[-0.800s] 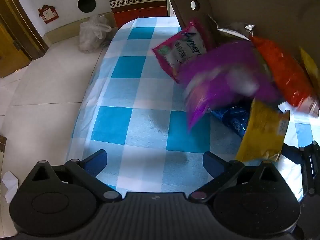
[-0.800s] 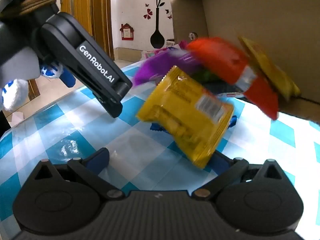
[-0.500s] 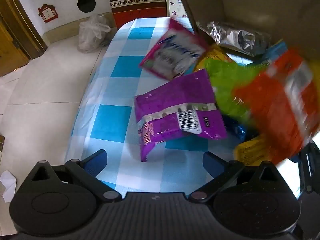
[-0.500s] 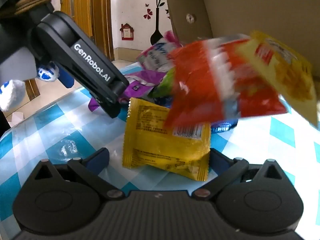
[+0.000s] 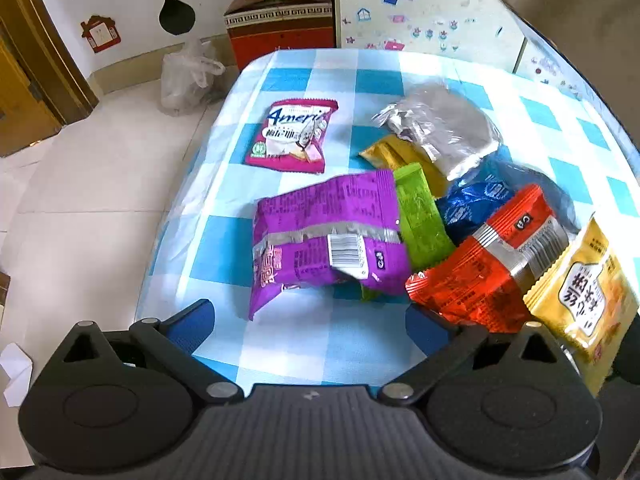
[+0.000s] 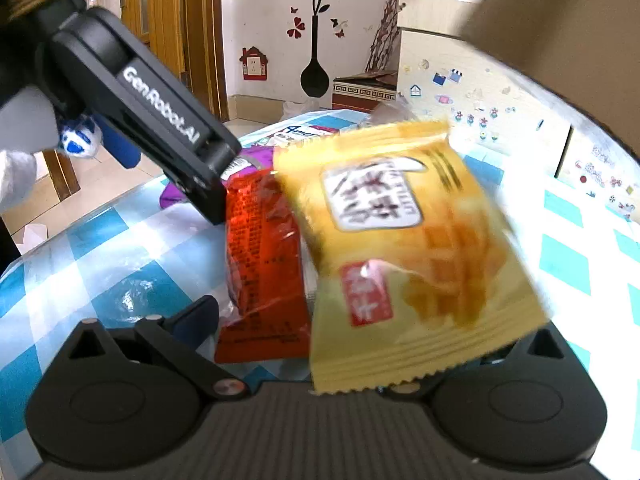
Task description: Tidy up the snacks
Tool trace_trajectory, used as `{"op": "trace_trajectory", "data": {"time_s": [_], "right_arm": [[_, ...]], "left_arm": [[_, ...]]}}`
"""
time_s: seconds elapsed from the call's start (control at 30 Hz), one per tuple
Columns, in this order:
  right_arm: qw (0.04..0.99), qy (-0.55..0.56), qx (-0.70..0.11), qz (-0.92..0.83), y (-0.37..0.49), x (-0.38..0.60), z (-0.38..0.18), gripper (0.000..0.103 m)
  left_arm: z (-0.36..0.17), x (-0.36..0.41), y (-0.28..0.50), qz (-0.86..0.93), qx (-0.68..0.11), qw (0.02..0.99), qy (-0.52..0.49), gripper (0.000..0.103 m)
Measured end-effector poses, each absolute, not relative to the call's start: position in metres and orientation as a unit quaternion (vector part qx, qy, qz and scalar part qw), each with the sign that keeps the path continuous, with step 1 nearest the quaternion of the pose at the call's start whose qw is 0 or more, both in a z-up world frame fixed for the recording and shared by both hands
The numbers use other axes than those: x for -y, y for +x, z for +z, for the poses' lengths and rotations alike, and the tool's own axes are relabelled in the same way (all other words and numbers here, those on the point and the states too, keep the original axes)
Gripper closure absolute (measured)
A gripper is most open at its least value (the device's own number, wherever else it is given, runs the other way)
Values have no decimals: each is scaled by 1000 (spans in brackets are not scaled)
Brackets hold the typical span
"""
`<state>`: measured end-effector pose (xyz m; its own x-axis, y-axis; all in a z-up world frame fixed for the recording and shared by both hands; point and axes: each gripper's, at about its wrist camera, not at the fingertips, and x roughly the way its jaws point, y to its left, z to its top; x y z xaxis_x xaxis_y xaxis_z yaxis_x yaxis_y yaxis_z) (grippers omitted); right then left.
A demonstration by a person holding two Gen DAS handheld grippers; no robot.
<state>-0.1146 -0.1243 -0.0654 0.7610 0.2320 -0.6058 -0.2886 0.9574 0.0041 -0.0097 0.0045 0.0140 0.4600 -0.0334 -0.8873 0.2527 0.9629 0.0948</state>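
Observation:
Snack packets lie scattered on the blue-checked table [image 5: 296, 340]: a pink-white one [image 5: 294, 136], a purple one [image 5: 324, 240], a green one [image 5: 420, 216], a silver one [image 5: 444, 128], a blue one [image 5: 472, 204], an orange one [image 5: 488, 268] and a yellow one [image 5: 584, 292]. My left gripper [image 5: 308, 320] is open and empty just before the purple packet. My right gripper [image 6: 352, 320] is open; the yellow packet [image 6: 404, 248] lies blurred across it and hides its right finger, with the orange packet [image 6: 260, 264] beside it.
A cardboard box [image 6: 560, 12] is blurred at the upper right, off the table. The left gripper's body [image 6: 148, 108] crosses the right wrist view. A red carton [image 5: 280, 12] and a plastic bag [image 5: 188, 76] stand on the floor beyond the table.
The cardboard box has lifted up and away. The packets that were tumbling out have landed on the table; the yellow one has come down over my right gripper. Both grippers stayed put.

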Motion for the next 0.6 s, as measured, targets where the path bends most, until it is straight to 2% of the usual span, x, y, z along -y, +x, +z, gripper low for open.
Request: {"op": "trace_trajectory", "data": {"time_s": [0.6], "right_arm": [[937, -45, -317, 138, -115, 123, -67, 0]], "left_arm": [[49, -15, -19, -120, -480, 867, 67, 0]]}}
